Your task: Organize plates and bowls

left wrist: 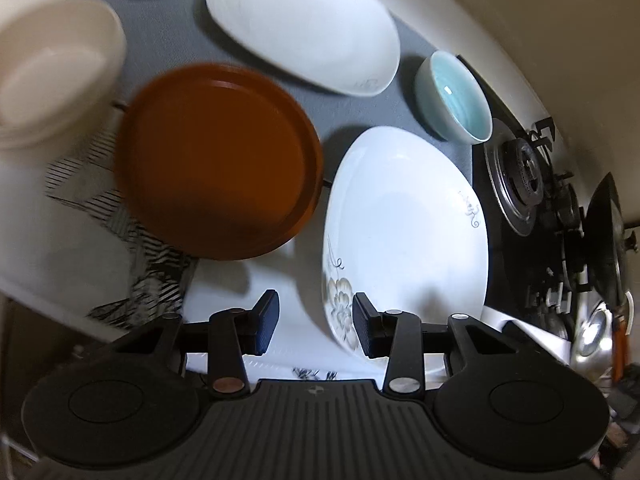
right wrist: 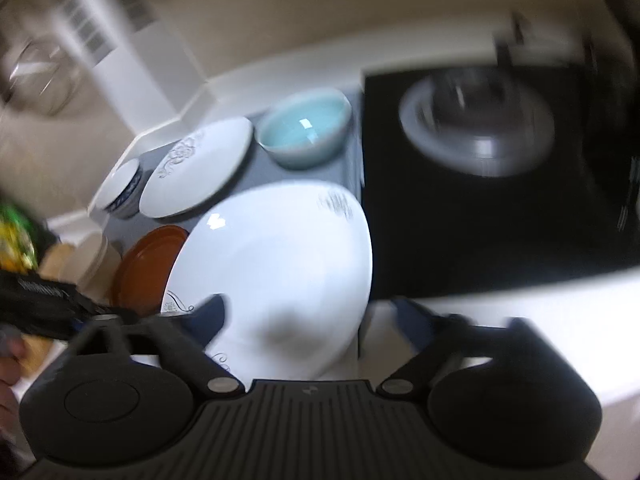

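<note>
Home kitchen: gas stove [left wrist: 524, 184], wok [left wrist: 608, 236], crockery on counter [left wrist: 168, 40].

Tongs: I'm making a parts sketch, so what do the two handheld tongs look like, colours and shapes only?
Both look alike. The left tongs have matte black linkage arms, silver and copper pivot rivets, dark blue ribbed pads, two round black discs and a grey ribbed base with a small logo. The right tongs are blurred but show the same build.

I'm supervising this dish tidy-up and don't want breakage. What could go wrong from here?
1. The near white plate sits right beside the gas burner; a push from the open right claw might slide it onto the stove.
2. The brown plate lies close beside it, so lifting either could clink them together.
3. The right view is motion-blurred, suggesting fast movement near ceramics.
</note>
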The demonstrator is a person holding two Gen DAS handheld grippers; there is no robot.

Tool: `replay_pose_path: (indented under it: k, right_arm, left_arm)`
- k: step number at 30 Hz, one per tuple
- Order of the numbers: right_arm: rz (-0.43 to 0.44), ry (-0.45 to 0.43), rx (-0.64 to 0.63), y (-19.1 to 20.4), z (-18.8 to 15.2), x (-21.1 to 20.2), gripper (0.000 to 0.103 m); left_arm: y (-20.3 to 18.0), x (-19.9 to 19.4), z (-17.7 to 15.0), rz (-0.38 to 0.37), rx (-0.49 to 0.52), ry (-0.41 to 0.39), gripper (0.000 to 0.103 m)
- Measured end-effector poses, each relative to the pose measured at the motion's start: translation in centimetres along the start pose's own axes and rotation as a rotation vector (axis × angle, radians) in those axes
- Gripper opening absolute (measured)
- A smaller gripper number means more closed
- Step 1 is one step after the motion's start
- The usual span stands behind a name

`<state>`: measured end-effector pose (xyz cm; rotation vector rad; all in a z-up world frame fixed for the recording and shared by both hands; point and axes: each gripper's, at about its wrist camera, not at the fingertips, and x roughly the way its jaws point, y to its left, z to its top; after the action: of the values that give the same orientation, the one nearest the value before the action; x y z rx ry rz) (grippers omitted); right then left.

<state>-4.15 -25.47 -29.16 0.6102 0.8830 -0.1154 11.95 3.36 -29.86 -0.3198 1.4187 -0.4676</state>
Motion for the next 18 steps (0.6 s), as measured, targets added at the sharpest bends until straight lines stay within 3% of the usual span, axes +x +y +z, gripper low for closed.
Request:
replay_pose_path:
  k: [2, 6, 8, 13, 18]
  right_arm:
    - [-0.055, 0.026, 0.053, -0.6, -0.3, 0.9, 0.028]
    - [-0.06, 0.045, 0.079, 0.1, 0.0, 2.2, 0.029]
    - [-0.081, 0.048, 0.069, 0.6, 0.5, 2.8, 0.029]
    - [-0.099, 0.073, 0.143, 0.3, 1.9, 4.1, 0.03]
    - [-0.151, 0.075, 0.088, -0.2, 2.7, 4.8, 0.031]
  left_arm:
    - [0.3, 1.0, 0.7, -0.049, -0.022, 0.026, 0.042]
    - [0.3, 2.3, 2.1, -0.052, 0.004, 0.068, 0.039]
    - [0.4, 2.9, 3.0, -0.082, 0.006, 0.11, 0.028]
    - [-0.5, 4.5, 5.0, -0.088, 0.066, 0.187, 0.026]
    - [-1.1, 6.2, 6.1, -0.084, 0.065, 0.222, 0.024]
